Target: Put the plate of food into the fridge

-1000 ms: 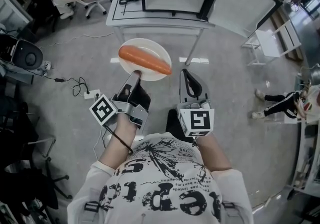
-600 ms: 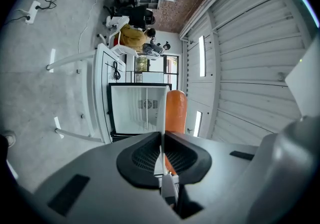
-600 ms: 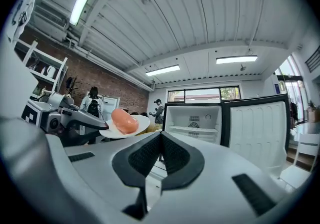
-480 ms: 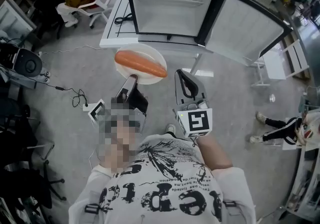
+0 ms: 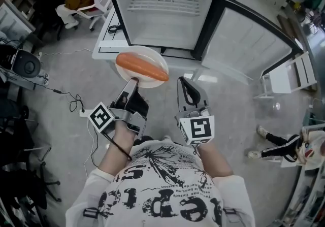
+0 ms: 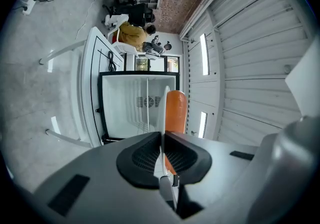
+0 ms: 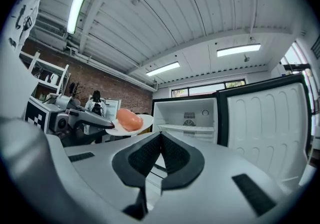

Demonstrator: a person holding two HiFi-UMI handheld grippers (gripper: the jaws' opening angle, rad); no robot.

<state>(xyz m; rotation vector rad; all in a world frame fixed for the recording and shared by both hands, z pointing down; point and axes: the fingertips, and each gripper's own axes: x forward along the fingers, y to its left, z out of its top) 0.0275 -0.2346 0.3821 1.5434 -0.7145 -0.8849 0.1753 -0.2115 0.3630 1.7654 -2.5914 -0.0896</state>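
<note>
While the open fridge (image 5: 161,18) is seen on a white worktop (image 5: 103,46), the plate (image 5: 123,74) is pinched by the left gripper (image 5: 133,82); the right gripper (image 5: 187,82) has its jaws pressed together.

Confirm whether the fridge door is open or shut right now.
Open. The door stands wide at the right, and the fridge shows its white interior ahead of the plate.

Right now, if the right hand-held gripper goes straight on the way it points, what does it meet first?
Probably the open fridge, low in its compartment near the hinge side. The right hand-held gripper is shut and empty, and nothing shows in between. Depth is hard to judge.
</note>
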